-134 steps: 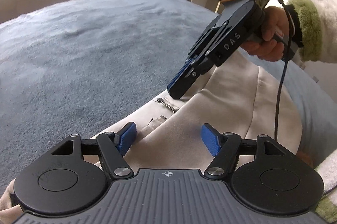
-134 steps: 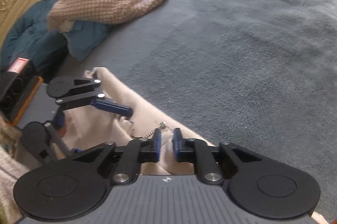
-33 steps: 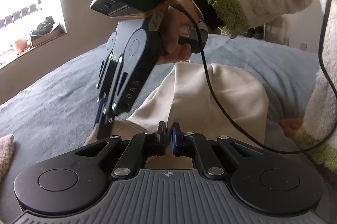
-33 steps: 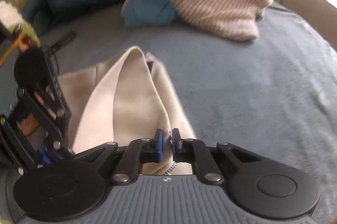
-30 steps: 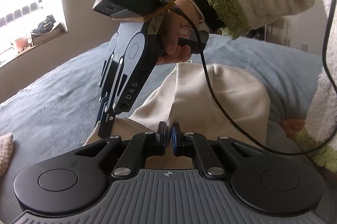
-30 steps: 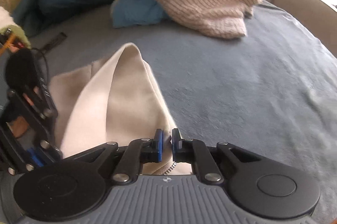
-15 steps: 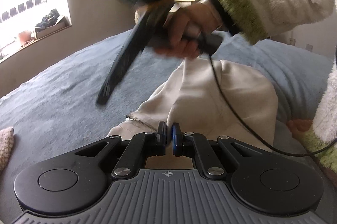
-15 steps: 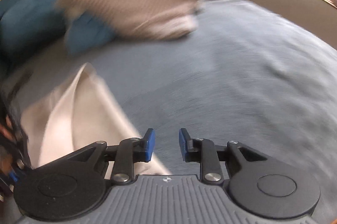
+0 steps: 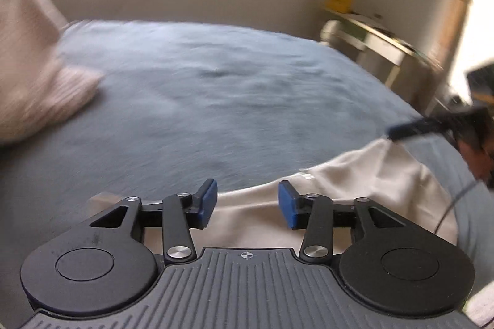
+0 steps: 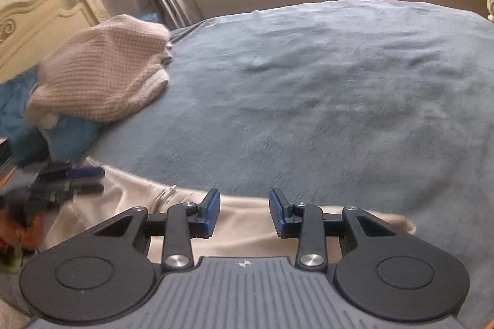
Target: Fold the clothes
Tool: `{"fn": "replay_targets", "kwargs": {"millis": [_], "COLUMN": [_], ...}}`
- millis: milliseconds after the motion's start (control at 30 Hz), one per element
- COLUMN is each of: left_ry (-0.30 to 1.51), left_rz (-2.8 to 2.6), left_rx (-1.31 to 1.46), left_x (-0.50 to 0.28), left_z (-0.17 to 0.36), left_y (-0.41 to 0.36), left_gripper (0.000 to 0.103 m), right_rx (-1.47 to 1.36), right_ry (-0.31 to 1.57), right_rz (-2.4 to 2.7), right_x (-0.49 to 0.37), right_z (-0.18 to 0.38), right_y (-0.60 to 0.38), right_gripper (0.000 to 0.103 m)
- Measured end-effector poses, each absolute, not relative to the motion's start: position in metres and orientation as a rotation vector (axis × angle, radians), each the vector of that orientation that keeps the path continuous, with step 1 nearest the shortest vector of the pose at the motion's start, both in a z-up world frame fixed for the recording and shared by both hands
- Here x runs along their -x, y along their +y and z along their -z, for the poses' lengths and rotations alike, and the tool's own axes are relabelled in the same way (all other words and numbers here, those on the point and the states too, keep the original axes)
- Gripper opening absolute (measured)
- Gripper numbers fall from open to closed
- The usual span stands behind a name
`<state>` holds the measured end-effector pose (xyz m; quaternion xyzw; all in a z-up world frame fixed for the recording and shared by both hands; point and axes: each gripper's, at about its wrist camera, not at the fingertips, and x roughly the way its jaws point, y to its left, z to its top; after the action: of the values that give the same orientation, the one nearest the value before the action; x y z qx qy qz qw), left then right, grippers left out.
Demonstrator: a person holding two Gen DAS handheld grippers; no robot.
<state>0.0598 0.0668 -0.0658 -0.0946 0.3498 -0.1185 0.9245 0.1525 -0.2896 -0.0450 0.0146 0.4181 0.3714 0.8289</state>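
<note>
One cream garment lies on the blue-grey bed, close under both cameras — pale, smooth cloth with a soft ridge rising toward the right in the left wrist view and a flat folded edge ending in a corner at the right in the right wrist view. A metal zip or chain shows at its upper edge in the right wrist view only. The left gripper has its fingers parting, blue pads apart over the cloth and pressing on nothing. The right gripper is likewise opening, with the garment below the gap and not pinched. Only the right wrist view shows the knitted beige sweater sharply, piled on blue clothing by the cream headboard; the left wrist view alone shows a desk by the far wall.
</note>
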Motion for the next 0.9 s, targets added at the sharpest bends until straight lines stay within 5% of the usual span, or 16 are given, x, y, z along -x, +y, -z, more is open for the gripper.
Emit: {"fn": "replay_targets", "kwargs": {"millis": [267,500,633,767,900], "left_ry": [0.765,0.809,0.816,0.813,0.815], "left_rz": [0.039,-0.024,-0.028,-0.044,-0.060], "left_rx": [0.176,0.139,0.155,0.200,0.272], "left_x": [-0.011,0.012,0.017,0.021,0.029], "left_z": [0.065,0.079,0.089,0.090,0.090], "left_y": [0.096,0.096,0.096,0.105,0.117], "left_gripper": [0.062,0.067,0.046,0.019,0.013], "right_rx": [0.274,0.398,0.443,0.450,0.425], "right_ry": [0.810,0.841,0.861,0.817,0.715], "right_rz": [-1.213,-1.262,-1.244,-1.225,-1.190], "right_x": [-0.117,-0.120,-0.112,-0.104,-0.103], "right_z": [0.050,0.068,0.074,0.068,0.048], "right_y": [-0.184,-0.132,-0.126,-0.125,-0.121], "right_gripper": [0.047,0.034,0.005,0.002,0.002]}}
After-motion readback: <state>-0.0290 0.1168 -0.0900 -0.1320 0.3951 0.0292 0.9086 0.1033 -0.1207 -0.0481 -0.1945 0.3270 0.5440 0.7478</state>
